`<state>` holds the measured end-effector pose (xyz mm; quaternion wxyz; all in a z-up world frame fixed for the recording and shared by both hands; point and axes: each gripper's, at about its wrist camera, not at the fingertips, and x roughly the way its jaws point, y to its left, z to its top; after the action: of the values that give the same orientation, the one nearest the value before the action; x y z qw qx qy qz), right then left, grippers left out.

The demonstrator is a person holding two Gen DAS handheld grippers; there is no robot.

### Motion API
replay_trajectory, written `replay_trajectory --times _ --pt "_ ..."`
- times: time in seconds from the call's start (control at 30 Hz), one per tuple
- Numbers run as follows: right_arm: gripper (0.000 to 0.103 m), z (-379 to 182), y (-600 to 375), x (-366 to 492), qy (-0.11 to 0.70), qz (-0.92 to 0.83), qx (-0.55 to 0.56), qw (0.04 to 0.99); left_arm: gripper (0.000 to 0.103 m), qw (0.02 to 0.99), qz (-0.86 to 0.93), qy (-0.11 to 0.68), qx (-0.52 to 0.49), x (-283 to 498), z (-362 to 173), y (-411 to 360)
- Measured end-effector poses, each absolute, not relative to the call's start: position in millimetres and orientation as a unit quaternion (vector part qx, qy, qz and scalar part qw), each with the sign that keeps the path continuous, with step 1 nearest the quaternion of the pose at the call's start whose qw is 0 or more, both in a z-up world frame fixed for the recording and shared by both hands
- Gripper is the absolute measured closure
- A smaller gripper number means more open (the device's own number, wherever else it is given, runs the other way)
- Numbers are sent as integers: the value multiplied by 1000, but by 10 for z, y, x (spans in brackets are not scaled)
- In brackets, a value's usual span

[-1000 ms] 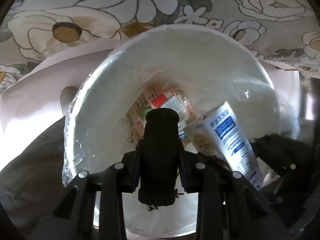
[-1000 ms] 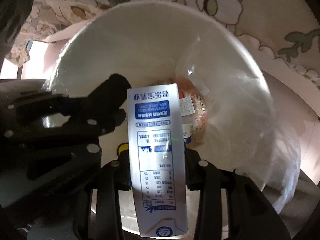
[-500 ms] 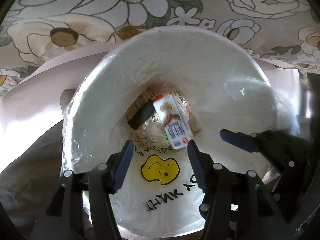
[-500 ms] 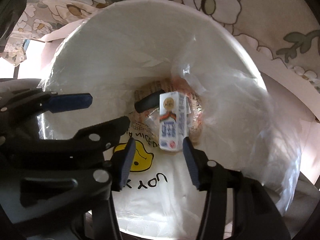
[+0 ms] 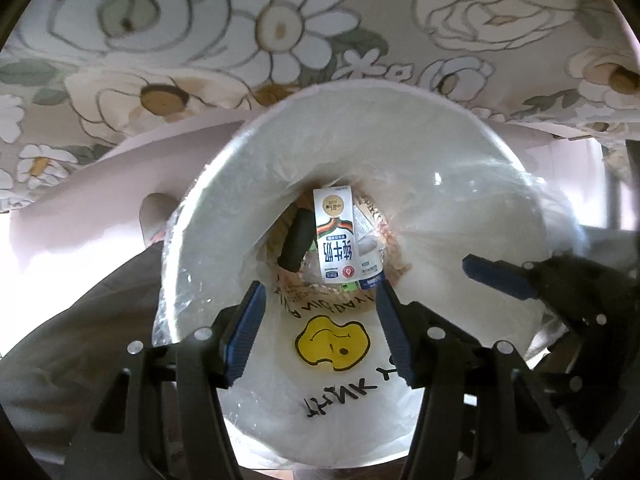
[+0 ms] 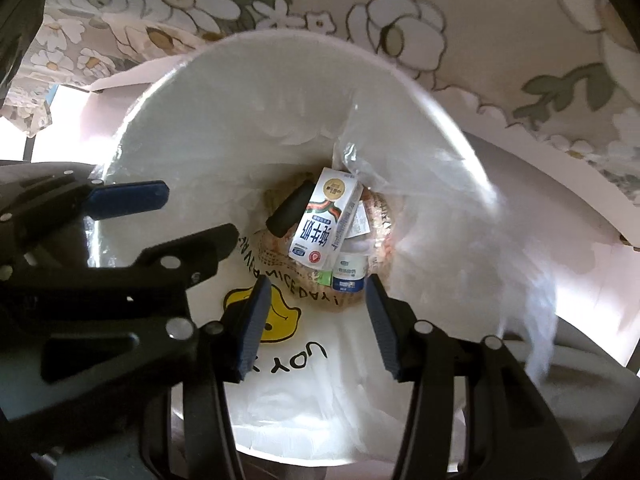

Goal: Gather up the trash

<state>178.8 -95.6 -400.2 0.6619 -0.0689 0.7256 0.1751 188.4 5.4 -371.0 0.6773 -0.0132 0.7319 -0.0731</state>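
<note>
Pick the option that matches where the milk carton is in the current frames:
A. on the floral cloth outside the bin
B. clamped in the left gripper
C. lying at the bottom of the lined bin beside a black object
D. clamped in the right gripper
C: the milk carton lies deep in the bin next to the black object, and both the right gripper and left gripper are open with nothing between their pads.

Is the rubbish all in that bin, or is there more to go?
Done: a milk carton and a black roll lie at the bottom of the lined bin. In hand: nothing; the left tool and the right tool hang open above it. More rubbish elsewhere isn't visible.
</note>
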Motion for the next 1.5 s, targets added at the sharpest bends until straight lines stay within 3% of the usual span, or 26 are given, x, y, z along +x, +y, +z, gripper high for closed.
replay_trajectory --times 0.17,0.47,0.73,0.97,1.27,1.5 --pt "53 -3794 -1012 1823 712 167 -76 678 42 721 -57 689 34 1840 -3401 -9" --pt "53 -2922 -1124 1824 644 169 -116 737 40 790 -25 610 57 1805 -2648 137" --pt "39 -1858 -1202 1676 563 175 -140 795 22 844 -13 532 70 1651 -1735 261" --pt "28 -1018 -1280 1365 495 185 -147 836 13 882 -8 463 87 1307 -927 276" --pt "21 -476 -1378 843 450 195 -134 861 9 915 -42 393 83 664 -245 186" --pt "15 -154 -1495 460 403 176 -110 891 8 926 -38 364 89 301 -48 123"
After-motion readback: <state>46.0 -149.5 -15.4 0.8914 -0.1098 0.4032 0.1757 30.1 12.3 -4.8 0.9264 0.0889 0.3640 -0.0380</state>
